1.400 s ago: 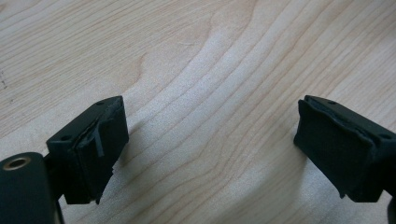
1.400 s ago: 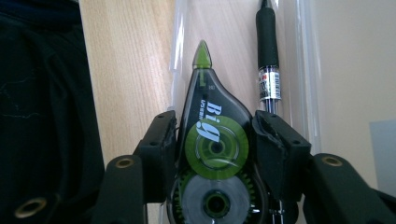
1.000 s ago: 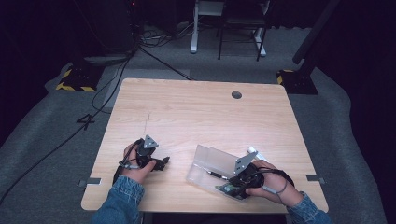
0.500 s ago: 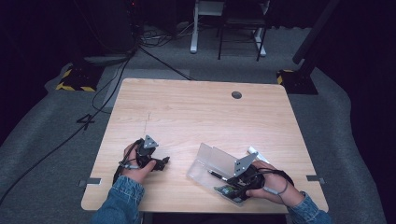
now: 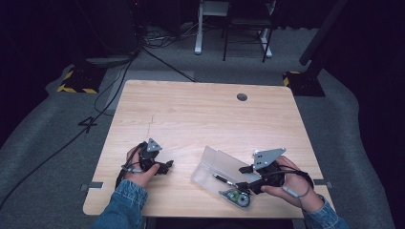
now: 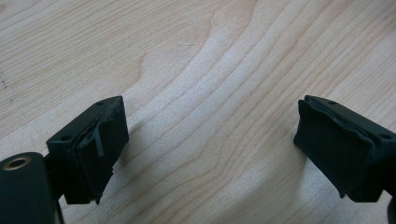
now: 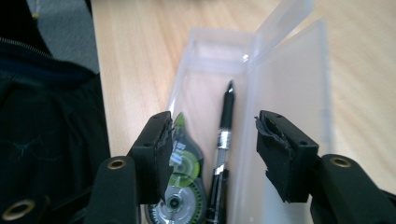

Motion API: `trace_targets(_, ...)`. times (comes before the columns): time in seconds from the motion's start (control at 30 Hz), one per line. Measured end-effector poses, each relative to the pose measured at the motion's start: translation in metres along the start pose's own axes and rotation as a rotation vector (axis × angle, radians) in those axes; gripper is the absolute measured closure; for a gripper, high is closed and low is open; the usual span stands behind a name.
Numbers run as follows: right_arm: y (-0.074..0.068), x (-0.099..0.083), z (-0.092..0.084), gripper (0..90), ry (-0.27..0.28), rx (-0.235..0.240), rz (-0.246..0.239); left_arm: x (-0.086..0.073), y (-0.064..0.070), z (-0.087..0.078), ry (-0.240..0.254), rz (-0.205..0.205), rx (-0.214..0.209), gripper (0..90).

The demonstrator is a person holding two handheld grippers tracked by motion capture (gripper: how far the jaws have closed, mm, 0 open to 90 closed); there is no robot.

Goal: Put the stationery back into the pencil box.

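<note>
From the high view, a light wooden desk [image 5: 200,114] carries an open clear plastic pencil case [image 5: 216,168] near its front edge. The right claw [image 5: 244,177] hovers at the case, jaws apart; the left claw [image 5: 168,166] rests well apart on the desk.

In the left gripper view, the left claw [image 6: 210,140] gapes wide over bare wood — nothing between its jaws.

In the right gripper view, the right claw [image 7: 212,149] has just been opening and grips nothing; below it, a black pen [image 7: 225,135] and a green-and-clear correction tape dispenser [image 7: 180,179] lie side by side in the case [image 7: 289,84].
</note>
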State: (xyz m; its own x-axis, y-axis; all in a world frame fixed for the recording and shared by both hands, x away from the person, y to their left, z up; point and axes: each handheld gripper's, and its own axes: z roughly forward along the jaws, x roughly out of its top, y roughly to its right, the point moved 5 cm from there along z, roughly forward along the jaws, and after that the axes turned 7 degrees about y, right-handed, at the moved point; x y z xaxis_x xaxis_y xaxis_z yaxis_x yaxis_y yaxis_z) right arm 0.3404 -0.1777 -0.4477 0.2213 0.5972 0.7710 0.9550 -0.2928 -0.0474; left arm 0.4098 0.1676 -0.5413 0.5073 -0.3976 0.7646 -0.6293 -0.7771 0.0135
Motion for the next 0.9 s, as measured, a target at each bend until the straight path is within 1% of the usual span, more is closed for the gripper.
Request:
trace_targets(0.07,0.002,0.003,-0.007,45.8,0.022,-0.026,0.003,0.000,0.000,0.000,0.000,0.000,0.000,9.8)
trace_targets(0.2,0.006,0.008,-0.021,45.5,0.056,-0.062,0.005,0.000,0.000,0.000,0.000,0.000,0.000,9.8)
trace_targets(0.23,0.007,0.009,-0.023,45.5,0.064,-0.070,0.007,0.000,0.000,0.000,-0.001,0.007,0.001,9.9)
trace_targets(0.43,0.017,0.011,-0.037,44.2,0.101,-0.128,0.028,-0.001,0.001,-0.001,-0.002,0.002,-0.004,9.9)
trace_targets(0.5,0.023,0.009,-0.041,42.9,0.103,-0.159,0.035,-0.001,0.001,-0.001,-0.002,0.002,-0.004,9.9)
trace_targets(0.57,0.031,0.005,-0.044,42.7,0.099,-0.208,0.042,-0.001,0.001,-0.001,-0.002,0.002,-0.005,9.8)
trace_targets(0.6,0.035,0.003,-0.046,42.7,0.101,-0.225,0.049,-0.001,0.001,-0.001,-0.001,0.000,-0.004,9.8)
trace_targets(0.7,0.045,-0.001,-0.053,42.7,0.121,-0.253,0.082,-0.001,0.001,-0.001,-0.002,0.002,-0.005,9.9)
trace_targets(0.8,0.051,-0.004,-0.056,41.8,0.135,-0.270,0.102,-0.001,0.001,-0.001,-0.002,0.002,-0.005,9.8)
trace_targets(0.83,0.054,-0.006,-0.057,41.5,0.133,-0.280,0.106,-0.001,0.001,-0.001,-0.002,0.002,-0.005,9.9)
trace_targets(0.9,0.061,-0.012,-0.058,41.2,0.113,-0.316,0.110,-0.001,0.001,-0.001,-0.002,0.002,-0.005,9.8)
